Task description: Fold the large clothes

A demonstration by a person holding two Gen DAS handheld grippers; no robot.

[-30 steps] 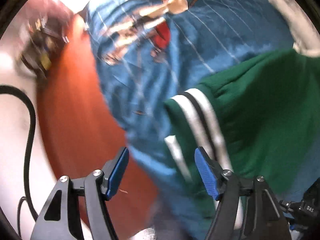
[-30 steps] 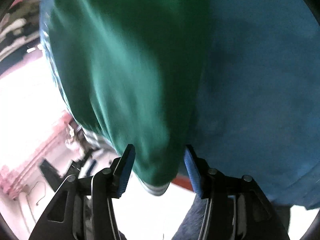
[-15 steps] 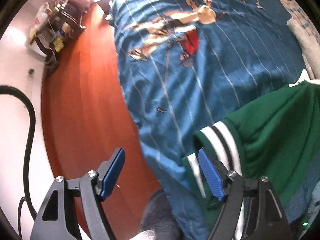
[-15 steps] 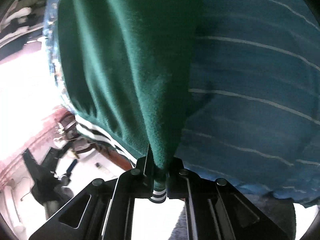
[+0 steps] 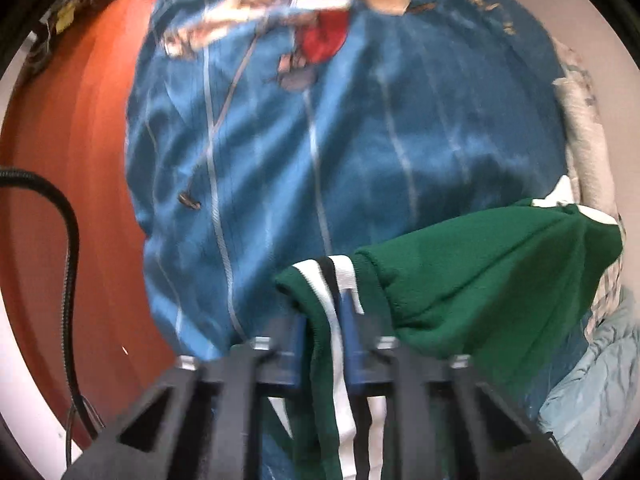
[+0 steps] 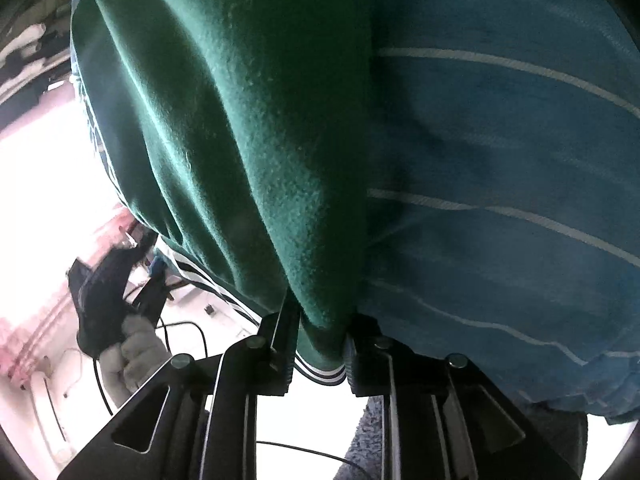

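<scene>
Both the left gripper [image 5: 322,354] and right gripper [image 6: 318,344] have their fingers pinching the white-striped hem of the dark green fleece garment [image 5: 476,276], holding it above the blue pinstriped printed cloth [image 5: 320,152], apparently to spread it for folding.

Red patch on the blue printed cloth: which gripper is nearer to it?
Left. The left gripper faces the red patch, which lies ahead across the blue cloth, and is clamped on the green garment. The right gripper view shows no patch.
</scene>
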